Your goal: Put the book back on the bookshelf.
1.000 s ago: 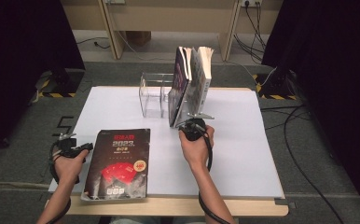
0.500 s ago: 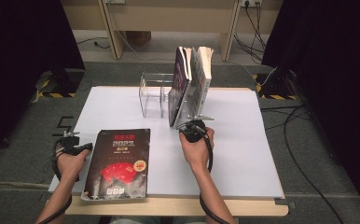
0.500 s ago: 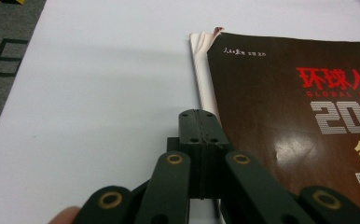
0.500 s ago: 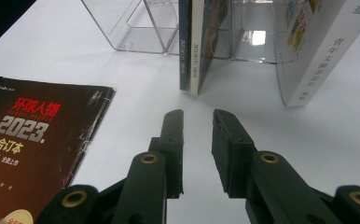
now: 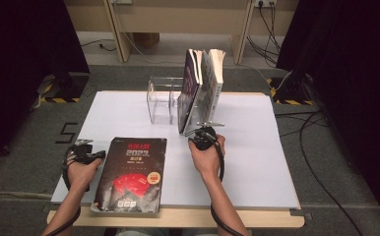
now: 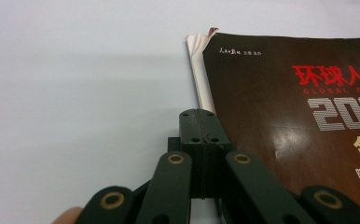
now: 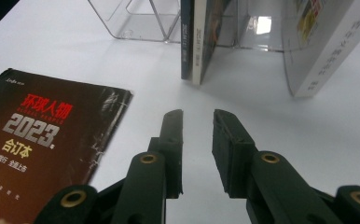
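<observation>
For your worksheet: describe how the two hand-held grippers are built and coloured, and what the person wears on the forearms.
Each gripper, the left gripper and the right gripper, has two black jaws on black link arms joined by brass-coloured rivets, with blocky flat pads. A black cable loops from each along the wrist. The forearms are bare, no sleeves.

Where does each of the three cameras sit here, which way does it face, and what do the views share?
High view: above the person's side, facing forward and down on the table; both forearms enter from below, with the left gripper and right gripper.
Left gripper view: rides the left gripper, looking along its shut fingers at the dark magazine edge.
Right gripper view: rides the right gripper, fingers apart, facing the upright books in the clear rack.
Shared: all three show the magazine.
</observation>
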The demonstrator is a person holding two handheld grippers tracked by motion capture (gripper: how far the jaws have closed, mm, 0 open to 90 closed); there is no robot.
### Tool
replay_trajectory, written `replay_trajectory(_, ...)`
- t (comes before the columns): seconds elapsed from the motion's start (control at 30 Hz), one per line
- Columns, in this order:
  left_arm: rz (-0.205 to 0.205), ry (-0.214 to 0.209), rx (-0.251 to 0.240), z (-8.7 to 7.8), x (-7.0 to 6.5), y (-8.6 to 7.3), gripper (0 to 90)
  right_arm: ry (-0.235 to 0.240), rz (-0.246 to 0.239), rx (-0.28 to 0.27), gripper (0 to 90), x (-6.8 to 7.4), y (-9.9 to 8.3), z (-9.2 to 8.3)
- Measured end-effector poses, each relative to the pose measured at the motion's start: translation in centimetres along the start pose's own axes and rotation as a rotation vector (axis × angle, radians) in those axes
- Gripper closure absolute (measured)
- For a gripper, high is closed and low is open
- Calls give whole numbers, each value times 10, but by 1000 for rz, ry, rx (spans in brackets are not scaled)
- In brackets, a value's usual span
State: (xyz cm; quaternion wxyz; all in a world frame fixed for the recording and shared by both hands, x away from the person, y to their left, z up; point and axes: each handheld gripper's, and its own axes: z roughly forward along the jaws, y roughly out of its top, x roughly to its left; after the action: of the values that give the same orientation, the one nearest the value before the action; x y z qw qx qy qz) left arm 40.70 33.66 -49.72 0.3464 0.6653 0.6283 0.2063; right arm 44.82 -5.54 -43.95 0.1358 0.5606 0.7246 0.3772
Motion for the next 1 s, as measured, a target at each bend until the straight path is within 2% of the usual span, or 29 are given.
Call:
replay_trajectory(0.27,41,-38,0,-1,-21,-6,900,2,5,35,729,-4,-4,4)
replay_trajectory(0.33,43,-43,-1,-1,-23,-7,900,2,6,43,727,-5,-5,5)
replay_trajectory(0.37,53,-57,-1,0,-29,-8,900,7,10,55,722,-5,-5,7)
replay_trajectory(0.47,54,-76,0,1,-36,-9,900,9,14,70,716,-5,-6,10)
replay_trajectory(0.57,78,-90,0,-1,-46,-13,900,16,22,80,710,-5,-7,13)
replay_trajectory(0.67,83,-110,2,-2,-53,-16,900,21,24,96,701,-3,-7,15)
replay_trajectory(0.83,96,-118,-2,-2,-65,-19,900,25,18,117,690,-4,-7,21)
replay_trajectory(1.0,108,-137,4,-3,-73,-21,900,25,34,140,679,-6,-8,25)
